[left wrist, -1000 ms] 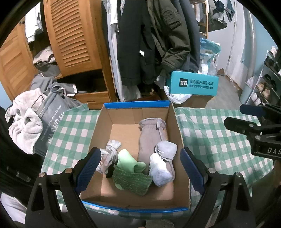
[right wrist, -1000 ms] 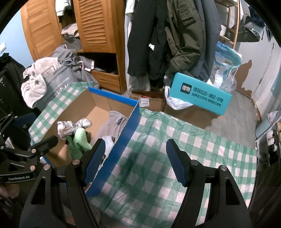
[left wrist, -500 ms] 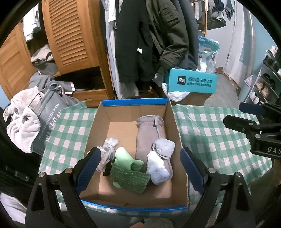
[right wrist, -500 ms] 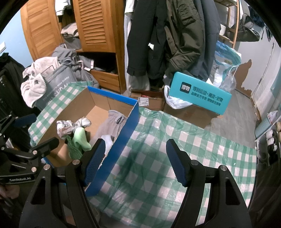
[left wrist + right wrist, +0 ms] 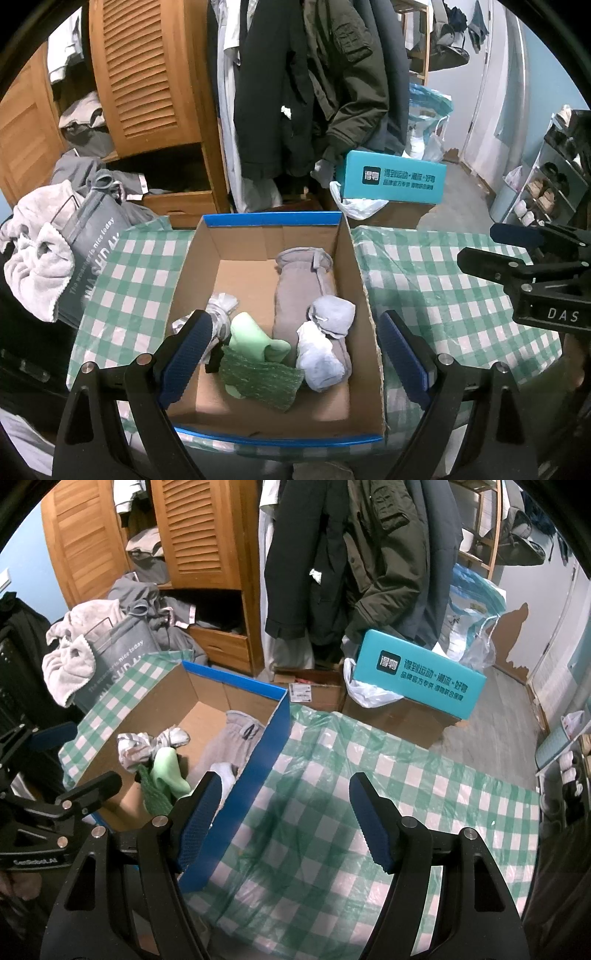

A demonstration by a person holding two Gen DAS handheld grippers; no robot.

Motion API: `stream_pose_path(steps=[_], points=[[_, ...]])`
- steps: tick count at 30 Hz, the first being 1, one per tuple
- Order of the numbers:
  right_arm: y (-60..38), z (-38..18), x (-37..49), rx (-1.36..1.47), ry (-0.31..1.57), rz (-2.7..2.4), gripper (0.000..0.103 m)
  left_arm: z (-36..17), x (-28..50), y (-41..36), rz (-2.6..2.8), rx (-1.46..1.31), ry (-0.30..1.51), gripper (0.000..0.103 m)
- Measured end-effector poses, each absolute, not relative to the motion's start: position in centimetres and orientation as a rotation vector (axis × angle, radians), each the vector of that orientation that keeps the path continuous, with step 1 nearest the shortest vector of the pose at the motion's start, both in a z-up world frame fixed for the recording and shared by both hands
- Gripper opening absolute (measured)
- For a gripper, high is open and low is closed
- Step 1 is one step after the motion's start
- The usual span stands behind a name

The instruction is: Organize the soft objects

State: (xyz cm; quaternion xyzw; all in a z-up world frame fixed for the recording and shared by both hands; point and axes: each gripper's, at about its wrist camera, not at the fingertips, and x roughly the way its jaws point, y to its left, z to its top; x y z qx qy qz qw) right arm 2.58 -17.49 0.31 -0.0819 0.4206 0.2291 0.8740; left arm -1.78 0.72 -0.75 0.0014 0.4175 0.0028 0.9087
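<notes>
Left wrist: left gripper (image 5: 291, 354) hanging released over cardboard box (image 5: 271, 219), socks (image 5: 319, 345) lying inside. Likely picking next; needing descent onto one.

Right wrist: right gripper (image 5: 284, 818) spread, empty, hovering over checked tablecloth (image 5: 406, 775).

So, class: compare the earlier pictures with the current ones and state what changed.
Little changed. The left gripper drew back slightly from the blue-rimmed cardboard box, jaws open, holding nothing. The right gripper stayed open over the green checked tablecloth. The pale green sock and long grey sock lie unmoved.
</notes>
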Motion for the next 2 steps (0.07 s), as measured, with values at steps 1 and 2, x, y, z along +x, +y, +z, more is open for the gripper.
stream_pose_path(steps=[1, 2], points=[[-17.44, 0.34, 2.59, -0.172, 0.877, 0.478, 0.071, -0.74, -1.74, 0.73, 0.006, 0.003, 0.862, 0.093], [-17.4, 0.36, 2.61, -0.172, 0.877, 0.479, 0.071, -0.76, -1.74, 0.73, 0.006, 0.004, 0.864, 0.093]])
